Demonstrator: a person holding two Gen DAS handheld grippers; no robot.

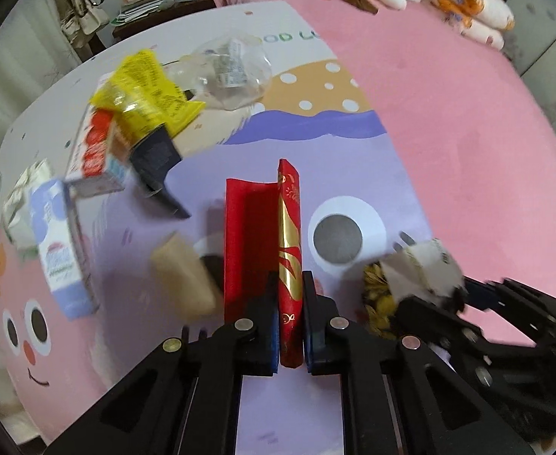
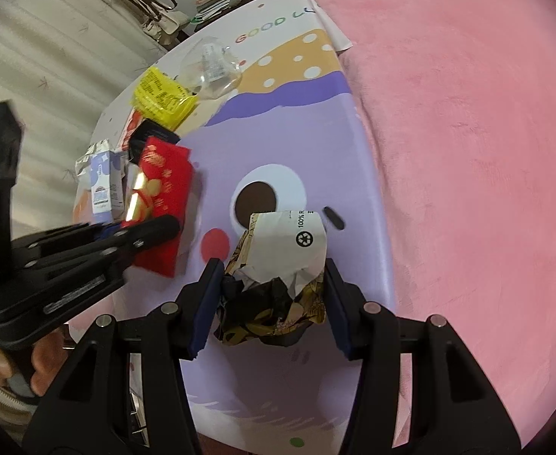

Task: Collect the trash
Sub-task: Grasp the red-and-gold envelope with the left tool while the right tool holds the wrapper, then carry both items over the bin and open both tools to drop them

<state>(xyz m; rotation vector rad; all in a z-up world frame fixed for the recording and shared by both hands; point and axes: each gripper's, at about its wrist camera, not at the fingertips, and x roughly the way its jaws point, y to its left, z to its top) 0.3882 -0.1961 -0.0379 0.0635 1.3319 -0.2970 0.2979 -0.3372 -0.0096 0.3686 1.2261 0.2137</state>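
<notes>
The left tool is pinched almost closed on a red and gold envelope, which stands on edge between its pads. The right tool is spread wider, its pads pressing both sides of a crumpled paper wrapper. Both hang over a cartoon-printed mat on the pink bed. Farther out lies a heap: yellow packet, clear plastic bag, small cartons.

You are looking at a cartoon-printed mat lying on a pink bed, carrying a yellow wrapper, clear bag and small cartons.
</notes>
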